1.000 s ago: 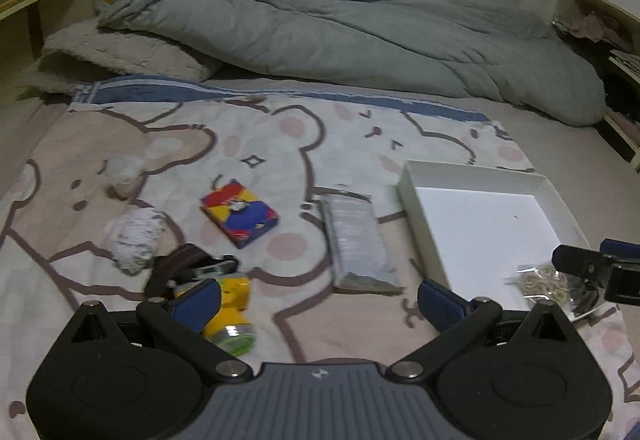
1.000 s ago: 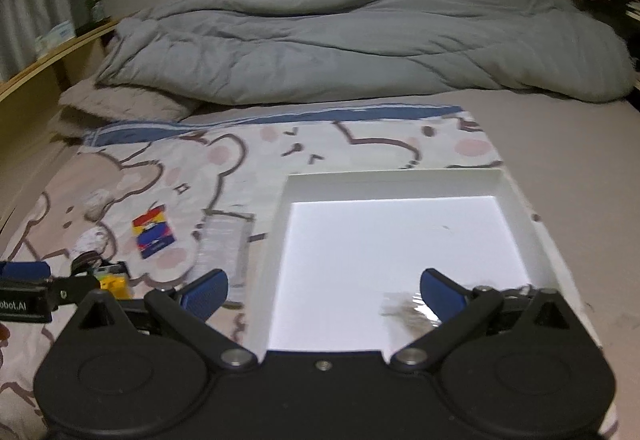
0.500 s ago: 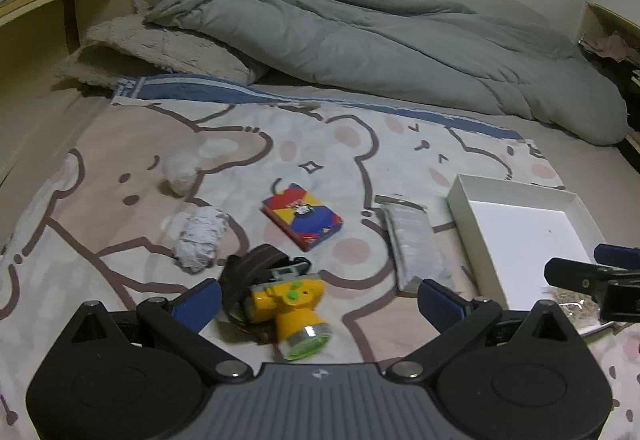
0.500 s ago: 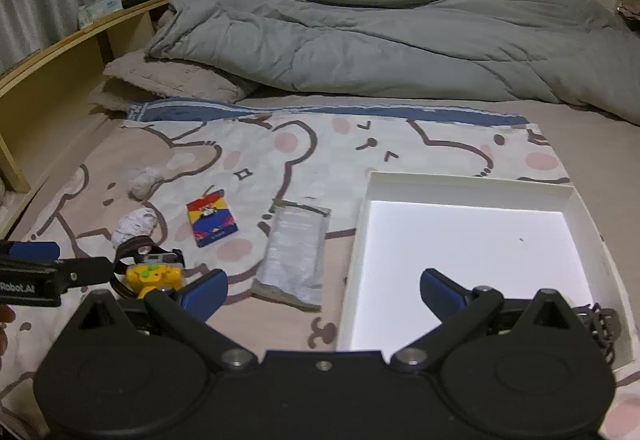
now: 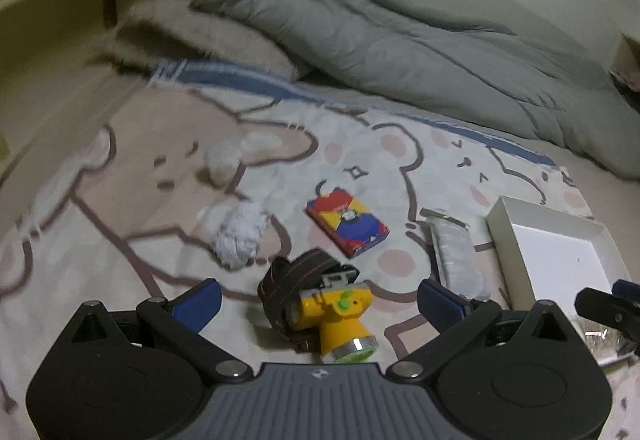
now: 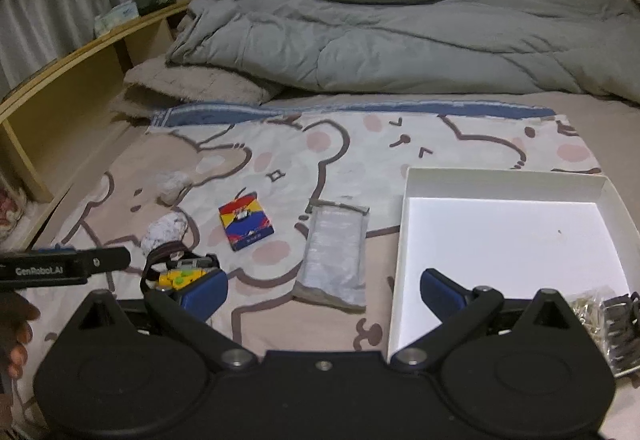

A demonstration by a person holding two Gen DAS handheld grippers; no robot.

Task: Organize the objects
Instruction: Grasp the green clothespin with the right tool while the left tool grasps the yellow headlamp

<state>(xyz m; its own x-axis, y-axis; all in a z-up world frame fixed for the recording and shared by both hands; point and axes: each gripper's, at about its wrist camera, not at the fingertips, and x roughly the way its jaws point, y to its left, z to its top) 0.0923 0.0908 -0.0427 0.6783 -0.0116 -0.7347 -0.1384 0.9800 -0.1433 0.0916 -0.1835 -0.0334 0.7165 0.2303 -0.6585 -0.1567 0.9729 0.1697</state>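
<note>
A yellow headlamp (image 5: 334,314) with a dark strap lies on the bear-print sheet between the fingers of my open, empty left gripper (image 5: 318,298); it also shows in the right wrist view (image 6: 180,272). A red, yellow and blue card box (image 5: 347,227) (image 6: 246,226), a grey foil packet (image 5: 456,254) (image 6: 336,256) and two crumpled white wads (image 5: 240,232) (image 6: 168,228) lie beyond. A white box (image 6: 404,240) (image 5: 506,236) sits on the right. My right gripper (image 6: 324,290) is open and empty over the box's near left edge. Small clear bags (image 6: 600,316) lie in the box's near right corner.
A rumpled grey duvet (image 6: 400,36) covers the far half of the bed, with a beige pillow (image 6: 192,88) at its left. A wooden headboard shelf (image 6: 80,80) with a bottle and tissue pack runs along the left. My left gripper shows at the left of the right wrist view (image 6: 64,266).
Both grippers have drawn back and to the left. The headlamp has come into full view between the left fingers. The right gripper has left the bags behind in the white box.
</note>
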